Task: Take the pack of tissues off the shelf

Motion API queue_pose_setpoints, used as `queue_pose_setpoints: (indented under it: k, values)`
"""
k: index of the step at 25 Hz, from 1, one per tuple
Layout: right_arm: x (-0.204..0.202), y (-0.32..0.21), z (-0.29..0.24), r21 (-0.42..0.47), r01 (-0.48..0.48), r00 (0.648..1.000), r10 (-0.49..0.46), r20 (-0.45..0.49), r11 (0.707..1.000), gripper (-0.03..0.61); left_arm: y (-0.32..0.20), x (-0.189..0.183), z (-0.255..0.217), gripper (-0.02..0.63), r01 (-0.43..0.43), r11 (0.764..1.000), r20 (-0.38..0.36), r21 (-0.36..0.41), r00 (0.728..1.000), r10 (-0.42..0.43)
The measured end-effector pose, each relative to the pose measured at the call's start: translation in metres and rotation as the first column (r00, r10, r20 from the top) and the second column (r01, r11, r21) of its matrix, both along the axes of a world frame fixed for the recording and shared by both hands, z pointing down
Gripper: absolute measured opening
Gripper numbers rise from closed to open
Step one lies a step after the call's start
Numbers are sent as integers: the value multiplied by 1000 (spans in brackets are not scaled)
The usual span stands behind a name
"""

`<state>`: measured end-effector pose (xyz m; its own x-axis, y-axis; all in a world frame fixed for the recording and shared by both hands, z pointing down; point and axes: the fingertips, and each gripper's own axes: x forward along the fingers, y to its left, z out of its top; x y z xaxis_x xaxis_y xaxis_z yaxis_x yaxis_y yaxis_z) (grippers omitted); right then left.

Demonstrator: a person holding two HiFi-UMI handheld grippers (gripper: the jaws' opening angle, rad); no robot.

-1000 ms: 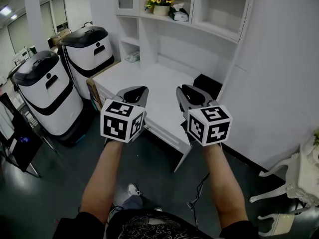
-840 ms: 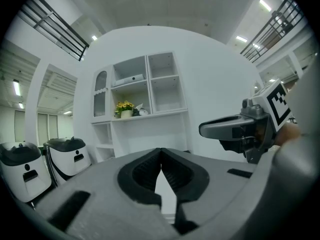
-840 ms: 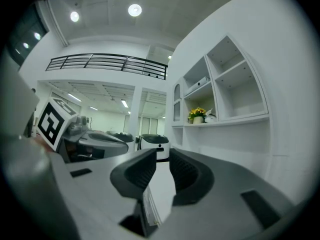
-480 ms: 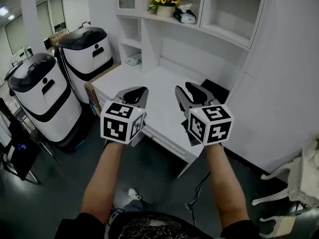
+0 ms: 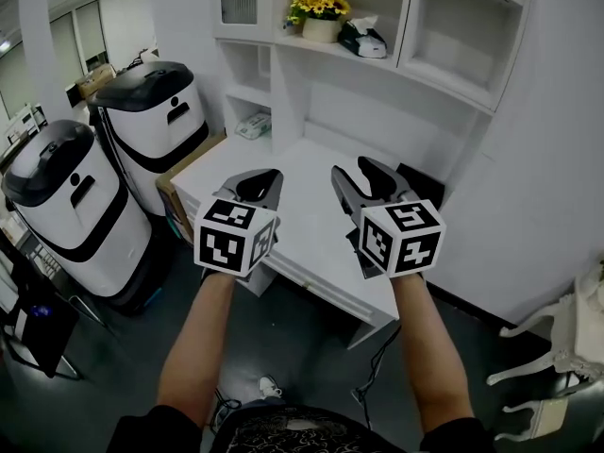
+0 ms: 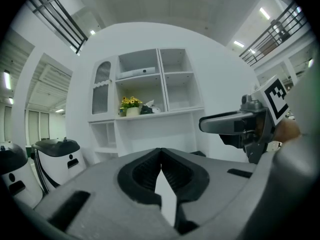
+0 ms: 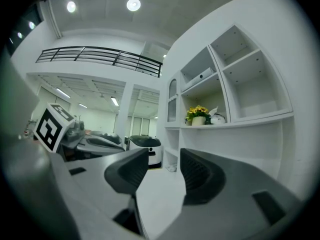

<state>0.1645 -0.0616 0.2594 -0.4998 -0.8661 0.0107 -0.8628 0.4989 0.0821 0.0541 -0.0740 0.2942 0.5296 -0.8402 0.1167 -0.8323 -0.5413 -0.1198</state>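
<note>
Steer your right gripper (image 5: 351, 166), jaws just opening and empty, toward the tissue pack (image 5: 253, 125) below-left of the flower pot (image 5: 321, 29); your left gripper (image 5: 264, 176) has its jaws together.

The place reads as a large open lab hall with a mock home corner. A white worktop (image 5: 302, 163) with a built-in shelf unit (image 5: 425, 69) and potted yellow flowers (image 5: 319, 8) stands right of 2 white-and-black machines (image 5: 151, 111), under strip lights (image 6: 265, 13) and a railed mezzanine (image 7: 100, 56).

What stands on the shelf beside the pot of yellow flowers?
A dark box with white tissue sticking up stands right of the flower pot on the shelf. What lies behind it is covered.
</note>
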Motion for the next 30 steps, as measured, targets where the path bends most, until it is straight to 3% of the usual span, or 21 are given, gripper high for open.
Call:
queue_pose_setpoints:
  k: [8, 19, 30]
  values:
    - [-34, -31, -7, -6, -45, 999, 45, -21, 999, 206, -38, -32, -5, 8, -52, 999, -21, -1, 998, 52]
    - [-52, -56, -7, -22, -107, 994, 106, -33, 994, 236, -69, -56, -8, 8, -106, 994, -47, 6, 993, 107]
    - [-45, -82, -11, -15, -147, 989, 147, -10, 989, 252, -94, -41, -4, 8, -215, 977, 0, 4, 977, 215]
